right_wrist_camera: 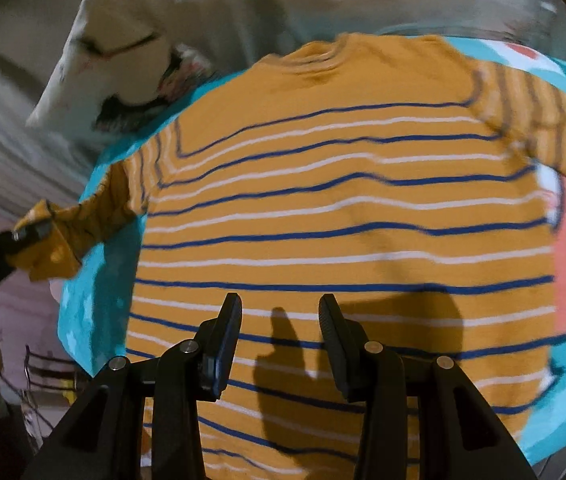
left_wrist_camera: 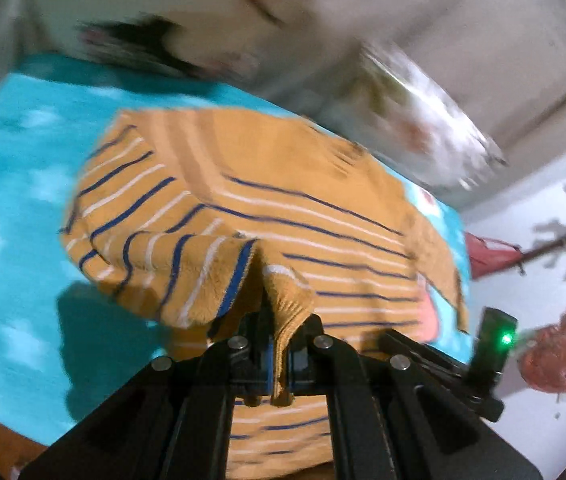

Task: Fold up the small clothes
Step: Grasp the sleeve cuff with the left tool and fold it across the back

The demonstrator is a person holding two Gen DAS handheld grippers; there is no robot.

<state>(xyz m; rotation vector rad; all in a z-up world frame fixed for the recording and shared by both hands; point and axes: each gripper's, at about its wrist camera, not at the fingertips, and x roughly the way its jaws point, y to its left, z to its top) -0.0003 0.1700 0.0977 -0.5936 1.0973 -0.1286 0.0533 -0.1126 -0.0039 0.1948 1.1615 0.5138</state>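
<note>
sweater (right_wrist_camera: 343, 208) laid flat on turquoise blanket (left_wrist_camera: 23, 184), collar far from right hand-held gripper (right_wrist_camera: 279, 340) | sleeve cuff (left_wrist_camera: 283, 300) pinched by left hand-held gripper (left_wrist_camera: 279, 364), nearer | right held released above hem

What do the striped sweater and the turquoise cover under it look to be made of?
Sweater: seemingly a soft knit, matte mustard with blue and white stripes; the cuff pinched in the left claw shows a fuzzy nap and ribbing. Cover: probably thin printed woven cloth, matte turquoise with pale blotches, though blur hides its weave.
</note>
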